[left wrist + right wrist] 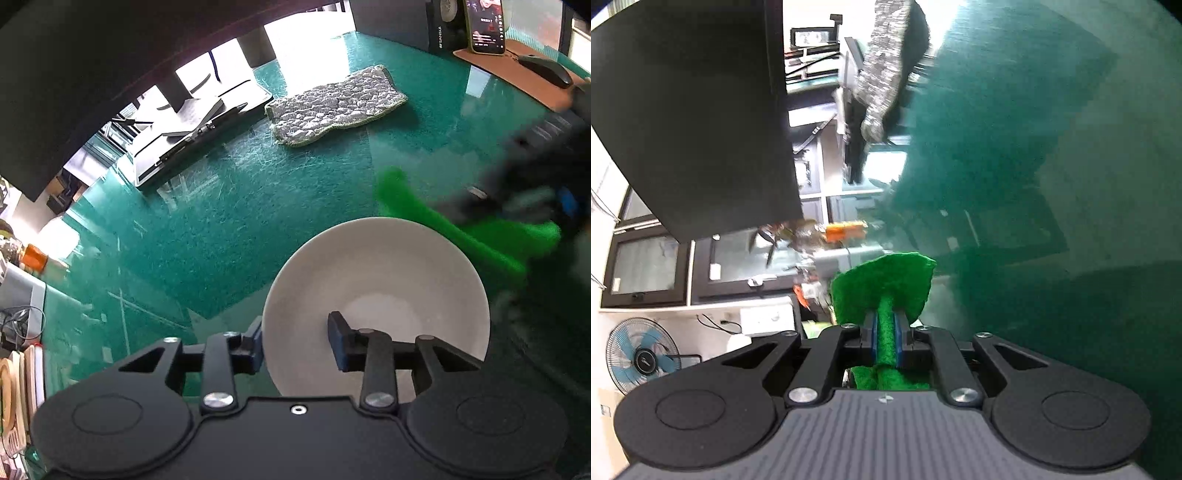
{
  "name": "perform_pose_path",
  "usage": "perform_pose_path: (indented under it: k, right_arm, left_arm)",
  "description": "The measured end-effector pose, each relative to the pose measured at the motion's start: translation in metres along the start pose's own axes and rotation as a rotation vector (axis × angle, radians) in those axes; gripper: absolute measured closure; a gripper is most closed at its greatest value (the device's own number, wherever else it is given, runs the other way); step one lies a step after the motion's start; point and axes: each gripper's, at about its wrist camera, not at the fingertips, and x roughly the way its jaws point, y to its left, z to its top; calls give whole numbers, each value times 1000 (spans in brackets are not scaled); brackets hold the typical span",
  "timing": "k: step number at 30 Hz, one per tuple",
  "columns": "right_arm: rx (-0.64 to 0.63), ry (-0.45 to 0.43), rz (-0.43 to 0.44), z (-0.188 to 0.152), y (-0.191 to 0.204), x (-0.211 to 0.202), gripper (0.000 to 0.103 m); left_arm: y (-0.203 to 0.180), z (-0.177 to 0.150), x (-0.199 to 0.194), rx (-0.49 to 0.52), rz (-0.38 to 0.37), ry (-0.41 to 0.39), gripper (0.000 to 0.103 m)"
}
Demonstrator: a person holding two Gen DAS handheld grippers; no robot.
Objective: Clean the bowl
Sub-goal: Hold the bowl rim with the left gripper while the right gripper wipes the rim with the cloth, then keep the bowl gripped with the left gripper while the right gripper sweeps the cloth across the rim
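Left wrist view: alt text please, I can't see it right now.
The left gripper pinches the near rim of a white bowl on a green table. The blurred right gripper holds a green cloth at the far rim; a grey mat lies beyond.

one bowl (373, 291), two cloths (336, 105)

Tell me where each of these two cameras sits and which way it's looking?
Left wrist: on the left gripper, looking steeply down at the white bowl, whose rim sits between its fingers.
Right wrist: on the right gripper, looking along the table, turned sideways; its fingers pinch the green cloth.
Shared: green cloth, grey mat, table.
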Motion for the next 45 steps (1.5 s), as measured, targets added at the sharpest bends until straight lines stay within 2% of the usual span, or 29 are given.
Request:
perform_pose_path:
  k: [5,11,16,21,28,33,38,45]
  right_arm:
    - [-51,22,-5,9,9,20,92]
    - [-33,26,-25,-5,-1,-13,92]
    - [-18,48,-56,-31,-10,-32,93]
    - [-24,-5,-36,-11,-4,-13,93]
    - [-108,26,-13,7,18,25,93]
    - [-89,26,-25,-1,7,-2,92]
    - [-56,63,-55,-23,-7,-33,93]
    - [-55,24,-26,-4,0,-6,93]
  left_arm:
    - [-2,1,1,9,5,-2,67]
    - [-4,2,1,33,4,-12,66]
    - [-4,1,0,40,8,-17,66]
    - [-5,0,0,48,13,-22,66]
    - [-5,1,0,46,11,-19,66]
    - [-6,2,-1,51,4,-20,66]
    - [-6,1,-1,46,6,-25,66]
    - [-7,2,-1,53,13,-25,66]
